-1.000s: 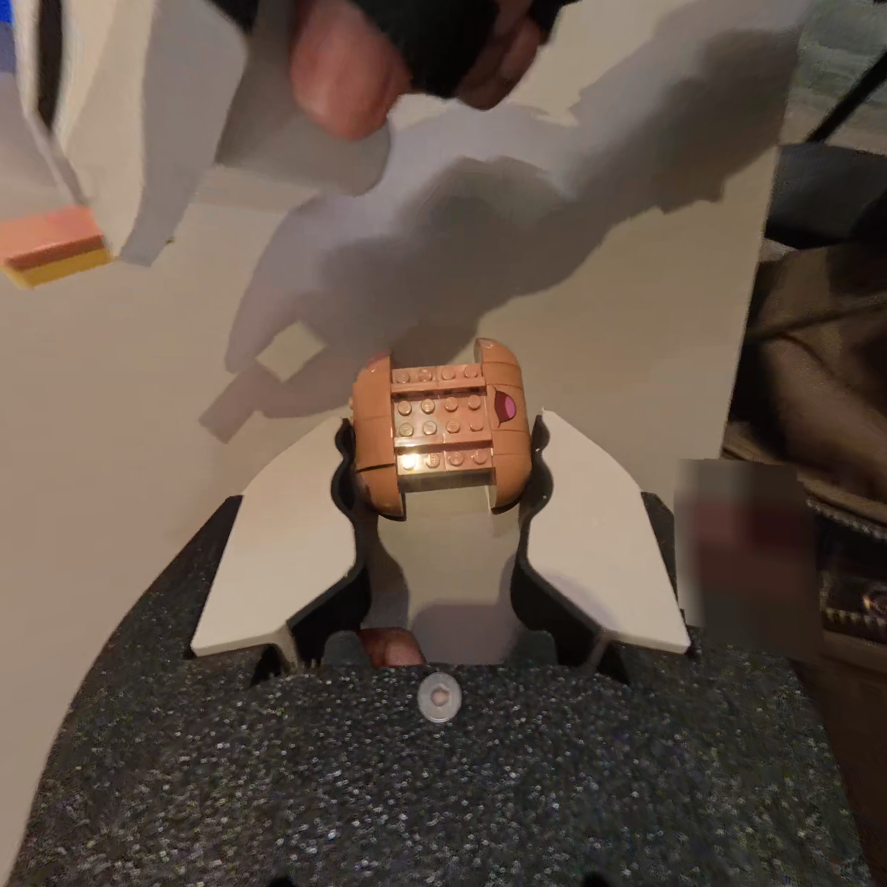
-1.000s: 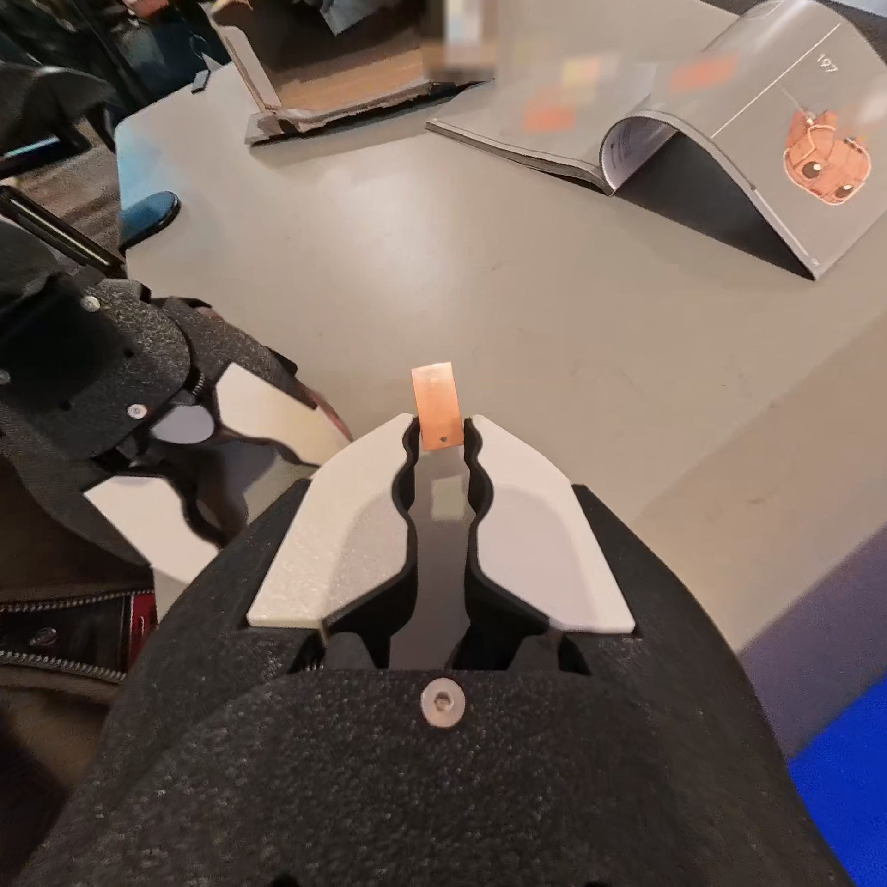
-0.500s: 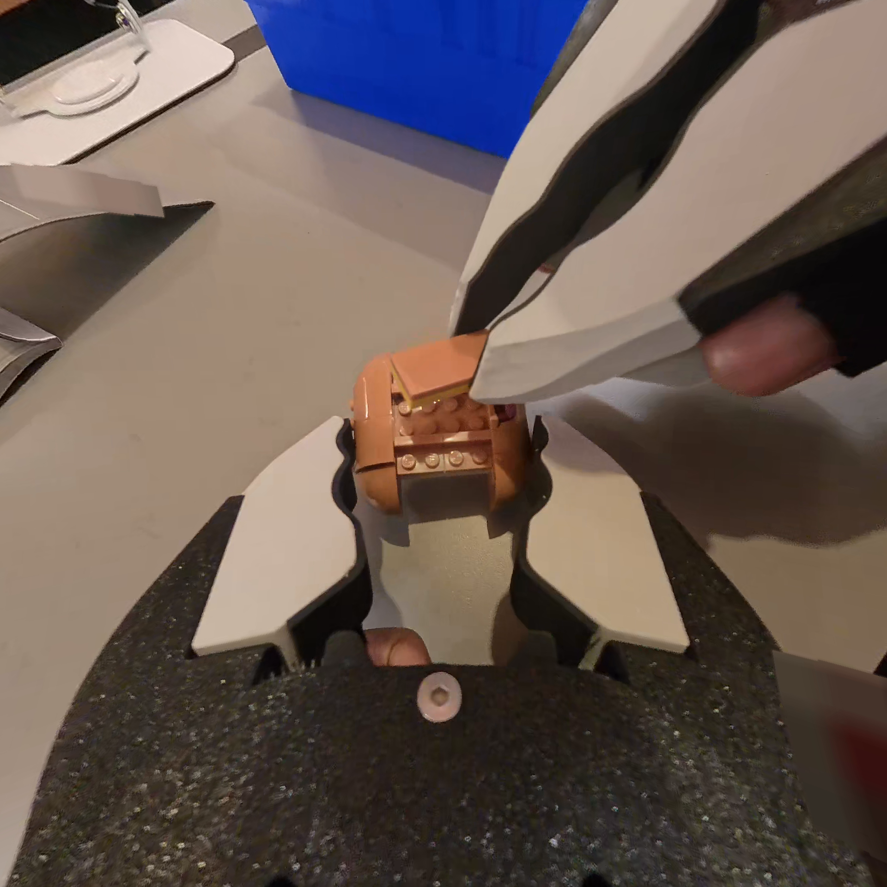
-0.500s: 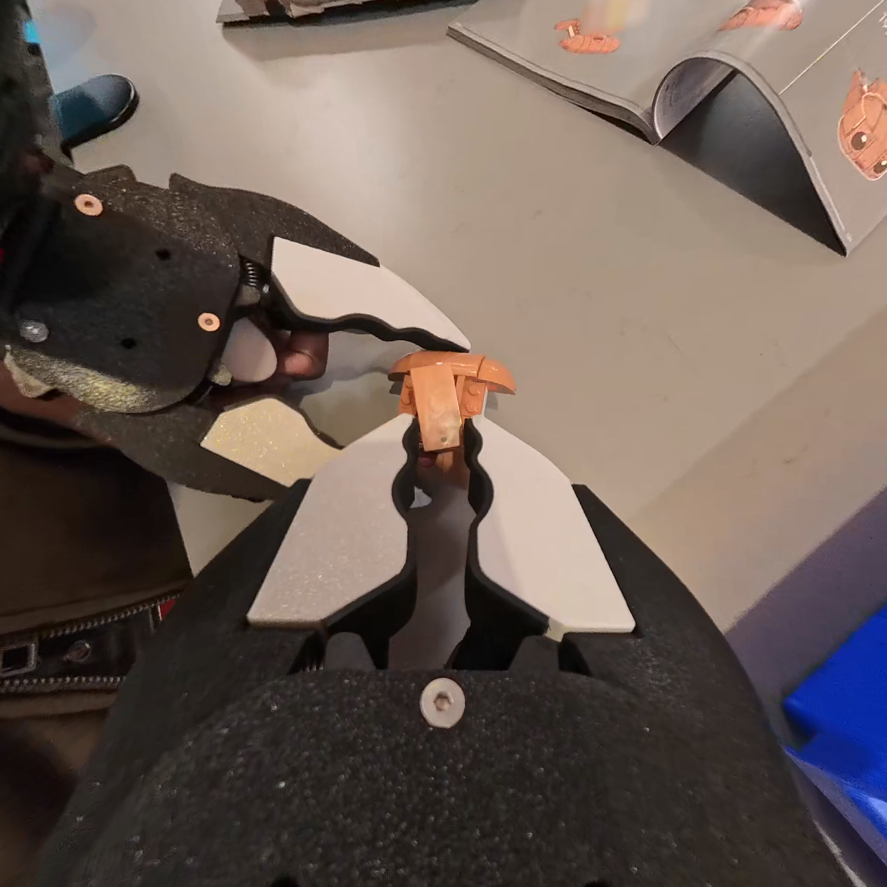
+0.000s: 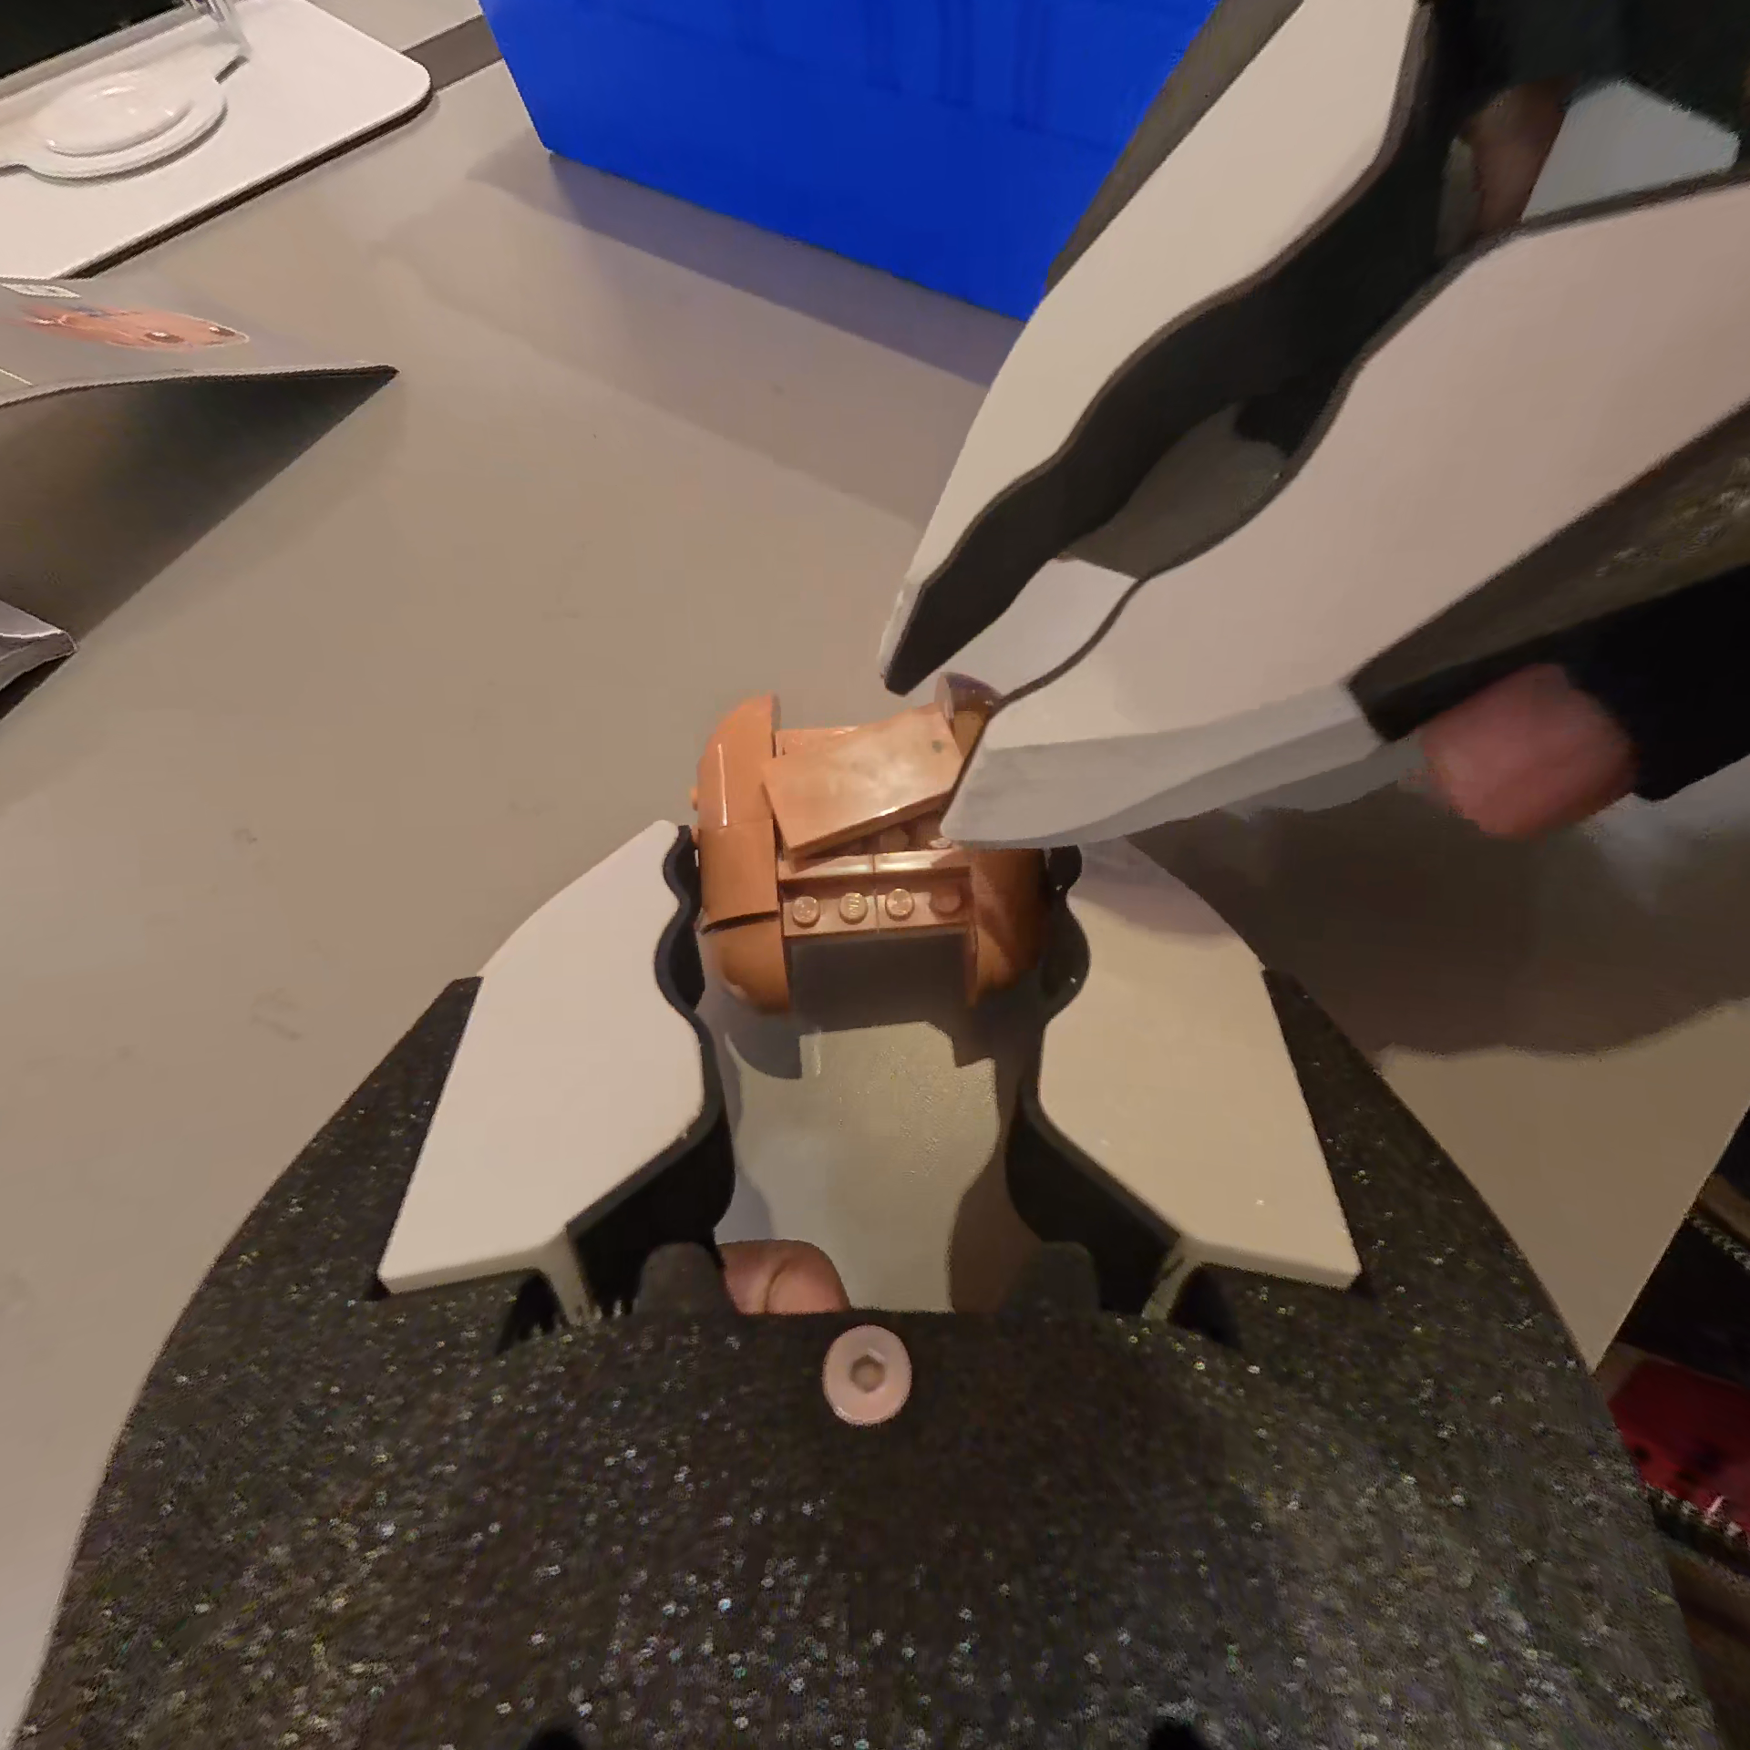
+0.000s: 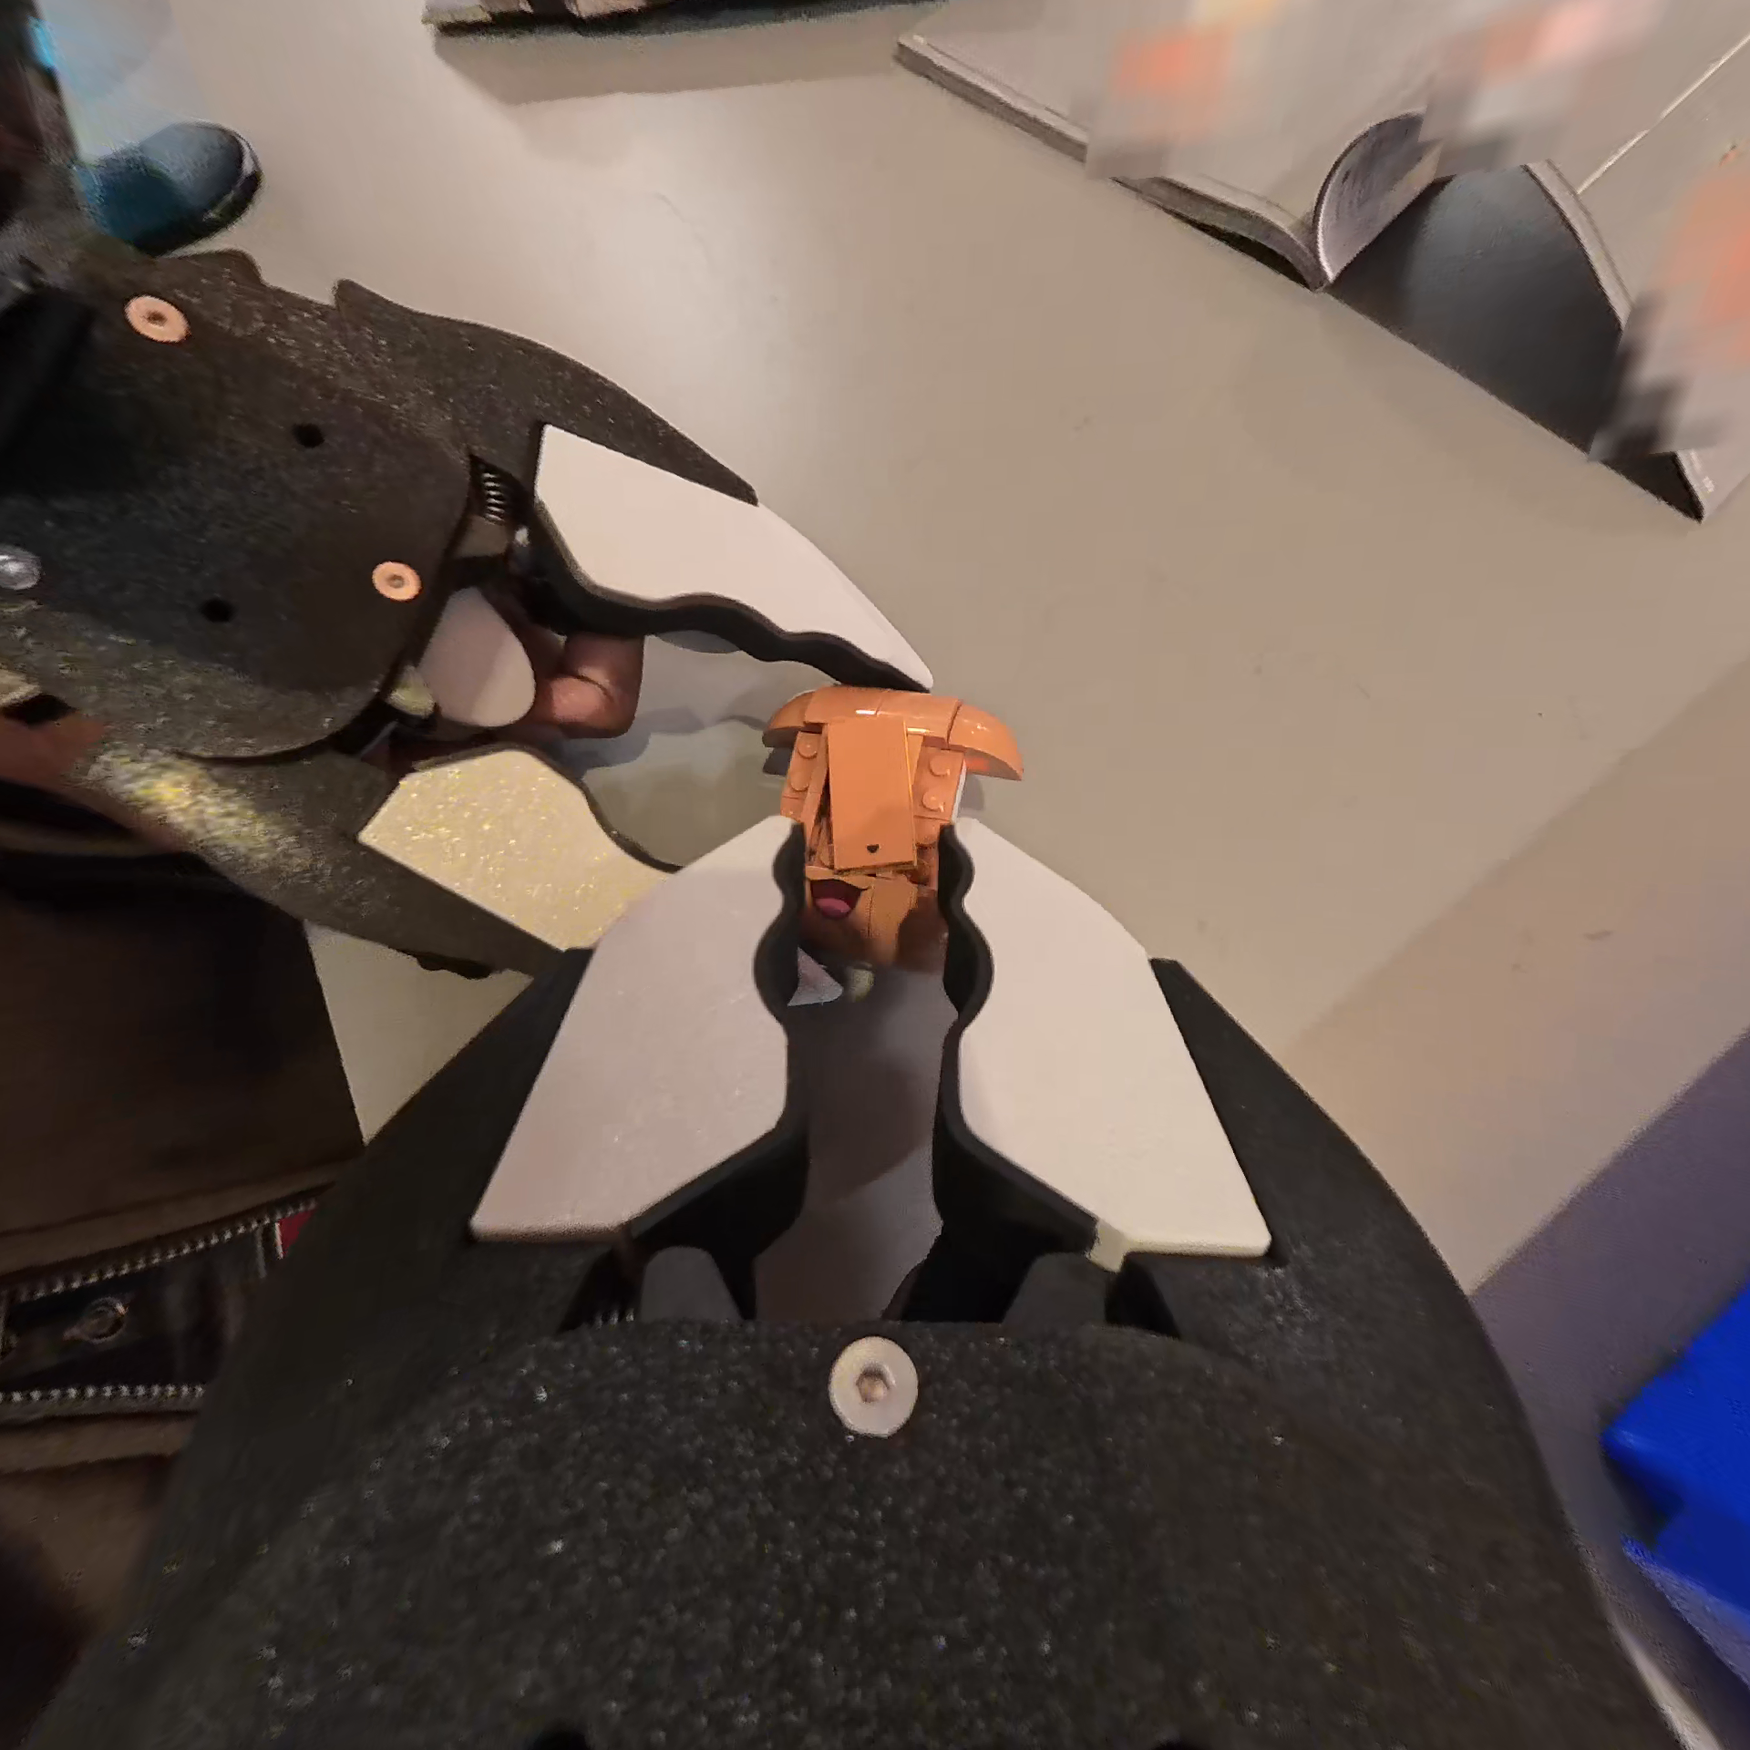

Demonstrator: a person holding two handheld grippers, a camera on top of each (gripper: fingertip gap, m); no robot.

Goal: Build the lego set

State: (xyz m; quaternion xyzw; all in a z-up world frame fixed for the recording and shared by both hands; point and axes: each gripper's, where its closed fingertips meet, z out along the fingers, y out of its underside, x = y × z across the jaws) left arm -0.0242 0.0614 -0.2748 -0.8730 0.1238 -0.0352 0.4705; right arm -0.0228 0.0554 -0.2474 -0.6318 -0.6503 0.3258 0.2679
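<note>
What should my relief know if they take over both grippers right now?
Left gripper: shut on the brown lego body, held above the grey table.
Right gripper: shut on the flat brown tile, which lies tilted on the body's studs.
Done: tile brought onto the body.
Left: press it flat, release, then check the open manual.

Lego model (image 5: 857, 885): warm caramel brown all over, studs same shade; flat tile (image 5: 857, 781) on top a touch duller brown w/ one tiny dark dot. Small pink-and-dark-red mouth print on model's lower face in right wrist view.

Left gripper (image 5: 866, 909) around model: pale grey fingers, black edging, speckled black body. Right gripper (image 6: 866, 852): same colours.

Behind model: grey table (image 5: 426, 616), bright blue box (image 5: 833, 142), grey booklet (image 6: 1477, 189) w/ blurred orange pics.
</note>
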